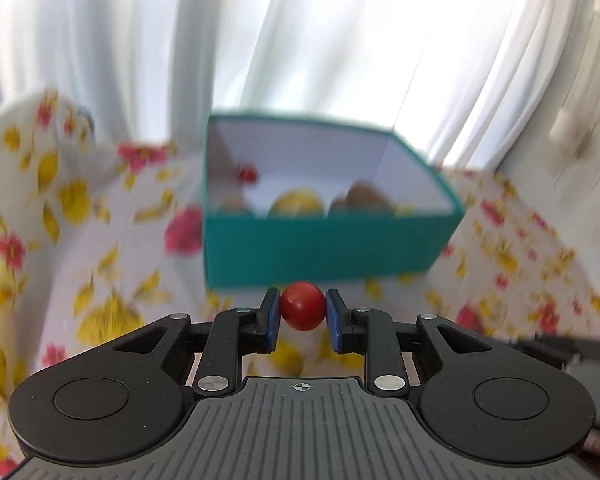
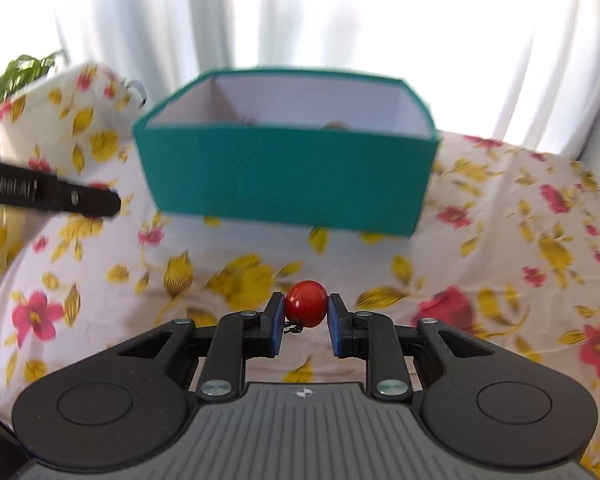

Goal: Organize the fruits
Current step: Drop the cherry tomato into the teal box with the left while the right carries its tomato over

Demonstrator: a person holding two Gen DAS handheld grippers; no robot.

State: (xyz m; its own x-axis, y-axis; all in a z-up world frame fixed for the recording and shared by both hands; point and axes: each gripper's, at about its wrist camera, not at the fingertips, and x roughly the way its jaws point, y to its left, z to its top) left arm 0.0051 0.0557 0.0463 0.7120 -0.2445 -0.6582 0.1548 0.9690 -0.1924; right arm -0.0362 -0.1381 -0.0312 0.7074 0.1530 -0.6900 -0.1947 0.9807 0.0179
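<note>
Left gripper (image 1: 302, 314) clamps a red cherry tomato (image 1: 302, 306); right gripper (image 2: 305, 314) pinches another tomato (image 2: 306, 303) just over the floral cloth (image 2: 500, 240). Beyond, teal box (image 1: 320, 244) holds yellow, brown fruits (blurred), one small red.

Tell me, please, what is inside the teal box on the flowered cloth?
In the teal box, the left wrist view shows a small red fruit, a yellow fruit and brownish fruits. The front wall hides their lower parts and the floor.
</note>
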